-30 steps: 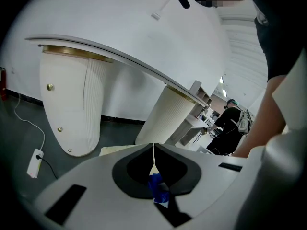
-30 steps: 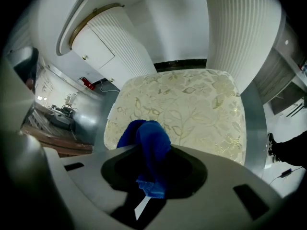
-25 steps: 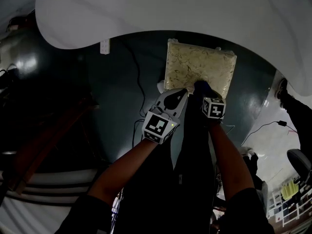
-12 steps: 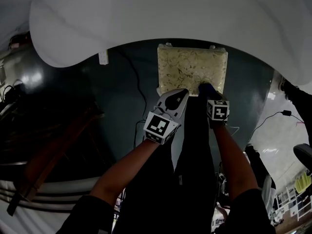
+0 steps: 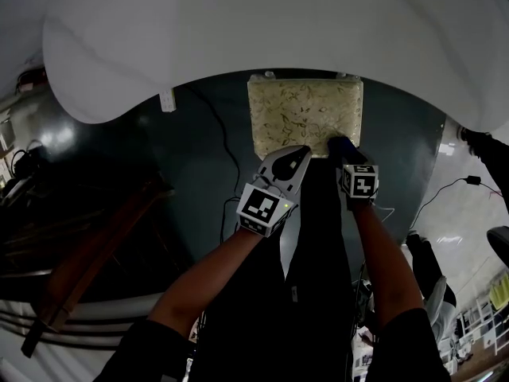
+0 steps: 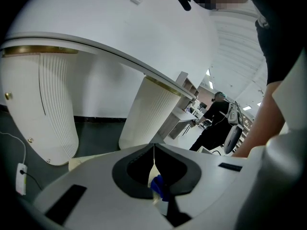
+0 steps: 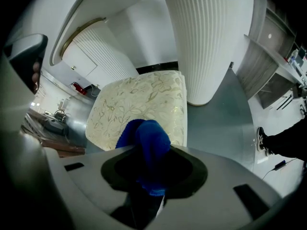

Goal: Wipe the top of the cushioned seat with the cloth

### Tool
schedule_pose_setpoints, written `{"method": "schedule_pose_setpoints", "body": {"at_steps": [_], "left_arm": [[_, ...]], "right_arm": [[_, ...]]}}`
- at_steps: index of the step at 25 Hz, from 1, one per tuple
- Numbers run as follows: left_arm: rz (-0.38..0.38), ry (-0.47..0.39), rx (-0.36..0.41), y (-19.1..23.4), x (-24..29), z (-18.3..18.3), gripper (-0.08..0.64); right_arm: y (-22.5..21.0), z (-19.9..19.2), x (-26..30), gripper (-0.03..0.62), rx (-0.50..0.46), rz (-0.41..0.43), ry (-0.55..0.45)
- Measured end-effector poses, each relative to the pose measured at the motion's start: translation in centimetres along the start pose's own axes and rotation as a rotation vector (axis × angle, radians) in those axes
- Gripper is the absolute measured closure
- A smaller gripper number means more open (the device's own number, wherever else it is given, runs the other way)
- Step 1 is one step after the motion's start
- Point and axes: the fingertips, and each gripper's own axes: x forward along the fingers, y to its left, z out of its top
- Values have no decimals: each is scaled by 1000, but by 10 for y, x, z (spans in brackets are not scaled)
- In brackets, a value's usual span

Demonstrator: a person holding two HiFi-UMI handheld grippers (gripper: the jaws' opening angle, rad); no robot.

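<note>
Head view looks down on the cushioned seat (image 5: 305, 111), a cream pad with a leafy pattern. It stands on the dark floor (image 5: 199, 173), its far edge just under the rim of a big white surface (image 5: 278, 30). Both tools sit at the seat's near edge. The left tool (image 5: 297, 152) is by the middle of that edge. In the left gripper view its jaws are pressed together into a thin seam, with nothing clearly between them. The right tool (image 7: 146, 166) is at the seat's near right corner, clenched on a bunched blue cloth (image 7: 146, 138). The cloth juts out over the seat's near edge, and whether it touches the pad cannot be told. A ribbed white pedestal (image 7: 206, 42) rises just beyond the seat's far right corner. A thin cable (image 5: 227, 146) runs across the floor to the seat's left.
</note>
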Motion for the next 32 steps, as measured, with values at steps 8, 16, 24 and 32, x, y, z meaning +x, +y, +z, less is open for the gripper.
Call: {"method": "schedule_pose_setpoints", "body": {"at_steps": [8, 16, 24, 32], "left_arm": [[-7, 6, 4, -12, 14, 7, 541], [-4, -17, 24, -18, 2, 29, 542], [-26, -142, 71, -47, -81, 111, 543], [55, -285, 52, -70, -197, 199, 543]], "right_arm": [[-57, -11, -5, 457, 37, -109, 20], [-93, 18, -42, 457, 32, -176, -65], [6, 135, -212, 463, -11, -170, -474], [149, 214, -376, 463, -30, -58, -731]]}}
